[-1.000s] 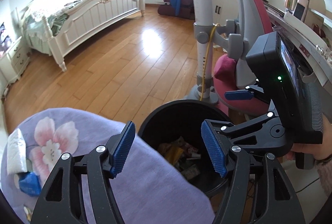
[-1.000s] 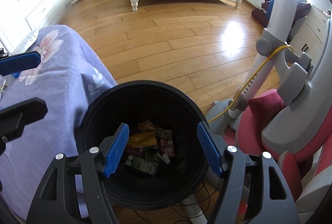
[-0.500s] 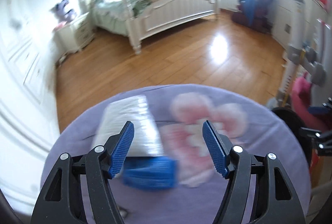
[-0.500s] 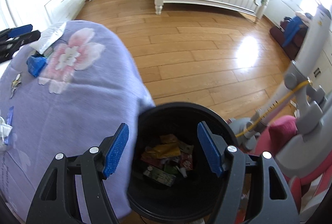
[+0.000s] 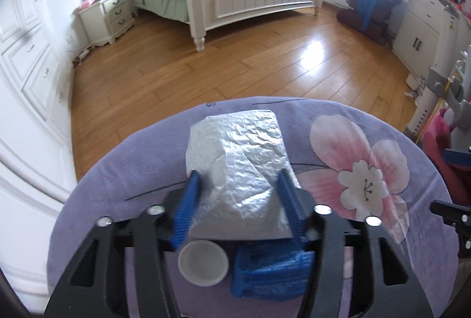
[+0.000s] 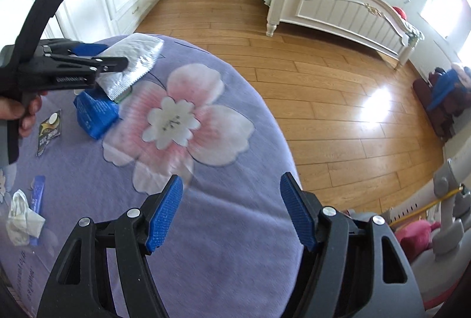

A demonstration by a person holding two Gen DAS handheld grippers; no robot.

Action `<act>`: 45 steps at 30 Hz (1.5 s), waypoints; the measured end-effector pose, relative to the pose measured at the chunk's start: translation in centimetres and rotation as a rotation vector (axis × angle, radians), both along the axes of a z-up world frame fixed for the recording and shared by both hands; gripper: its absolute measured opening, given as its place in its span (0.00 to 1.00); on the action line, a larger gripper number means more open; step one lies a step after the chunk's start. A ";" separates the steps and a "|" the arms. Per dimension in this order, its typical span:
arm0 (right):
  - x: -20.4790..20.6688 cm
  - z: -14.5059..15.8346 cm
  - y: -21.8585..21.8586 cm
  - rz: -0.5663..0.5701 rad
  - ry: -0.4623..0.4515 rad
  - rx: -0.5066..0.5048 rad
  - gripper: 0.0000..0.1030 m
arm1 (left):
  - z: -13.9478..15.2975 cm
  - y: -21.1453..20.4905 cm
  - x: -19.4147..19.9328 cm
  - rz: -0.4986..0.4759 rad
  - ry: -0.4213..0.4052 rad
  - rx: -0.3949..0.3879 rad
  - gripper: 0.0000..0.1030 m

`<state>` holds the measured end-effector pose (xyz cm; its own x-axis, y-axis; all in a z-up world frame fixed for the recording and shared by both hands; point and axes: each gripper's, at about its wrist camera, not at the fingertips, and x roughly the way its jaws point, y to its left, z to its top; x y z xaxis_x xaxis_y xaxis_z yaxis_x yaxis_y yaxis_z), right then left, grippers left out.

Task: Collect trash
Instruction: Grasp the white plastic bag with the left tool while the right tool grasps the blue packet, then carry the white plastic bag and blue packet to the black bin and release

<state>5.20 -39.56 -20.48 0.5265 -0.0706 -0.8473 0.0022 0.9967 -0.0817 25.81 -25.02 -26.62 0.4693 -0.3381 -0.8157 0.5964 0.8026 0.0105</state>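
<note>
1. Half a second ago my left gripper [image 5: 238, 201] hung over the silver foil bag [image 5: 238, 159] with its fingers wide; now it has dropped and pushed forward, so the bag sits between the blue pads, which are partly closed and look to be touching its crumpled sides.
2. My right gripper [image 6: 231, 213] has swung off the bin and now hovers over the counter [image 6: 235, 244], its fingers spread wide with nothing in them.
3. From the right wrist view the bag looks lifted at its far end, tilted up off the purple cloth; I cannot tell whether the grip is firm yet.
4. The white cap [image 5: 203, 263] and the blue packet [image 5: 269, 269] lie just beneath my left fingers, and the bag partly overlaps them.
5. More litter waits on the counter: a dark sachet [image 6: 48, 131], a crumpled white wrapper [image 6: 22, 218] and a thin blue wrapper [image 6: 37, 194].
6. I judge the collection well under way, with the bag next for the bin.
</note>
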 end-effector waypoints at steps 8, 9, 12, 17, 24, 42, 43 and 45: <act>3.3 0.6 5.1 0.156 0.006 0.068 0.59 | 1.5 2.1 -1.6 -0.010 -0.042 -0.025 0.12; 3.9 0.5 6.2 0.189 0.012 0.077 0.59 | 1.8 2.4 -2.0 -0.009 -0.052 -0.019 0.12; 5.5 -0.2 9.1 0.272 0.042 0.099 0.58 | 2.9 4.1 -3.1 0.005 -0.072 -0.029 0.12; 7.4 -1.2 12.2 0.346 0.075 0.119 0.58 | 4.8 6.6 -4.1 0.043 -0.101 -0.042 0.12; 7.6 -1.4 12.8 0.347 0.072 0.113 0.26 | 5.6 8.2 -4.8 0.059 -0.117 -0.034 0.12; -0.6 1.2 8.3 0.240 0.018 0.096 0.13 | 6.6 6.1 -10.6 0.009 -0.173 -0.030 0.12; -1.0 1.4 7.9 0.232 0.014 0.094 0.13 | 6.8 5.7 -11.1 0.004 -0.177 -0.030 0.12; -2.2 1.9 6.8 0.210 0.004 0.093 0.13 | 7.1 5.2 -11.7 -0.006 -0.182 -0.031 0.12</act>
<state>2.97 -32.77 -18.62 0.5177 0.1187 -0.8473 -0.2063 0.9784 0.0110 14.06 -19.78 -19.57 0.6061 -0.3654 -0.7065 0.5918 0.8006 0.0937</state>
